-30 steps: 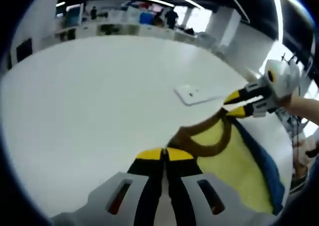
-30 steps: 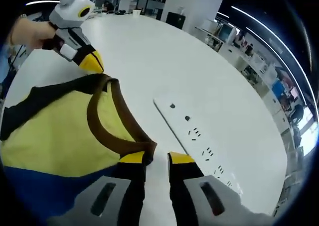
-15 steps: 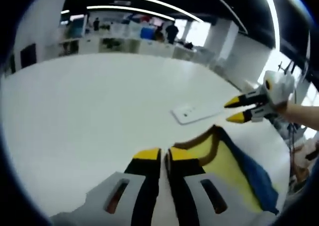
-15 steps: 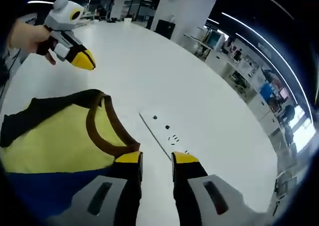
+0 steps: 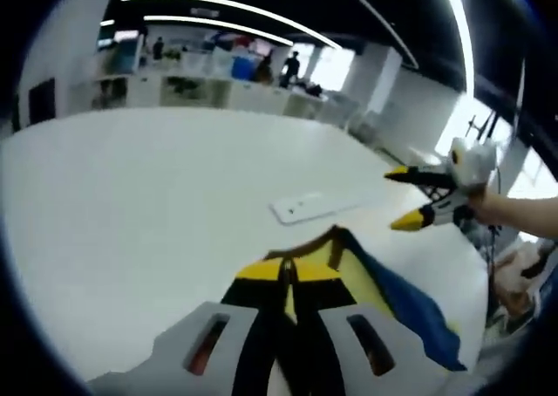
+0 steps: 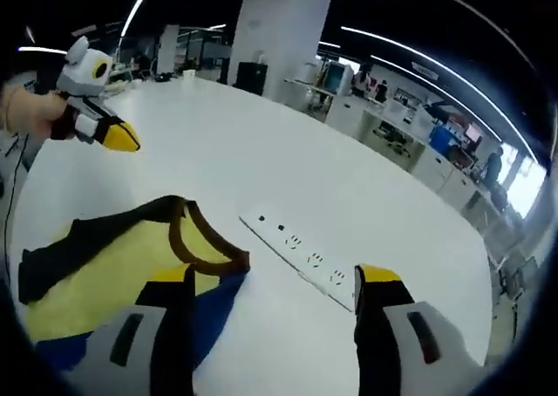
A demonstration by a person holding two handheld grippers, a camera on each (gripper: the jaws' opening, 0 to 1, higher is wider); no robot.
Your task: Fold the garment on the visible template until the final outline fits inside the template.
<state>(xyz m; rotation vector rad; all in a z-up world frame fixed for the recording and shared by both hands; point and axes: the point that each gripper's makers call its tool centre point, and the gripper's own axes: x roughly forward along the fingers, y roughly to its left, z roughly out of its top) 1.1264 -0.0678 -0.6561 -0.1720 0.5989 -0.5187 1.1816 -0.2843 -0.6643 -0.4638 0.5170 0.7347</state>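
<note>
Beside the power strip (image 6: 299,255) we see the shirt (image 6: 113,261); right gripper (image 6: 275,283) gapes wide, left gripper (image 5: 287,269) stands closed, both above it.

The left tool (image 5: 288,272) is showing black jaws capped in yellow, rising from pale grey housings with slotted openings, one glowing orange-red inside. The right tool (image 6: 277,280) is wearing the same black jaws, yellow tips and grey slotted housings. Seen from outside, each tool is carrying a white-grey body, and a bare hand (image 6: 24,117) is gripping it.
</note>
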